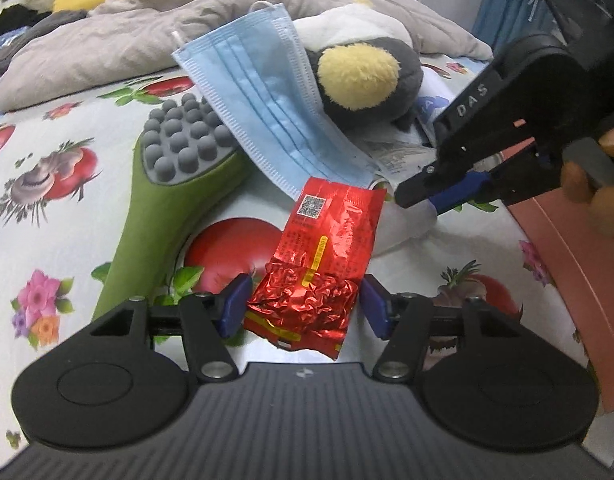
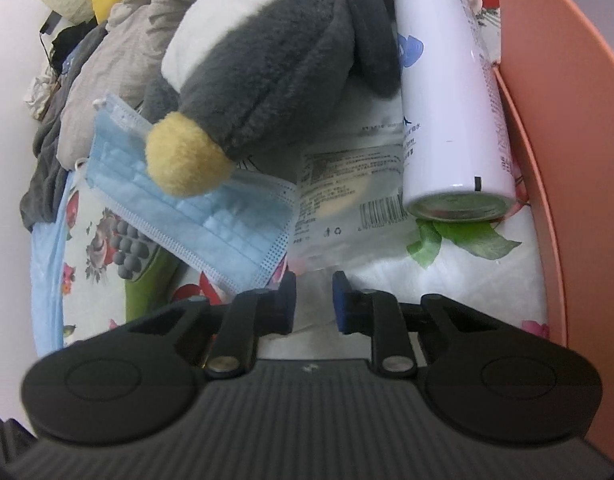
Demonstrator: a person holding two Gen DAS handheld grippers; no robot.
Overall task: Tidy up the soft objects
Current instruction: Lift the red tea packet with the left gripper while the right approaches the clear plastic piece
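A red foil packet lies on the flowered bedsheet between the blue pads of my left gripper. The pads stand close at either side of it with thin gaps, so that gripper is open. A blue face mask leans on a grey and white penguin plush just behind. My right gripper is nearly closed, with a fold of white quilted cloth pinched between its pads. In the left wrist view the right gripper dips to that cloth, right of the packet.
A green massager with grey nubs lies left of the packet. A white spray can and a clear printed packet lie beside the plush. A pink bin wall borders the right. A rumpled grey duvet fills the back.
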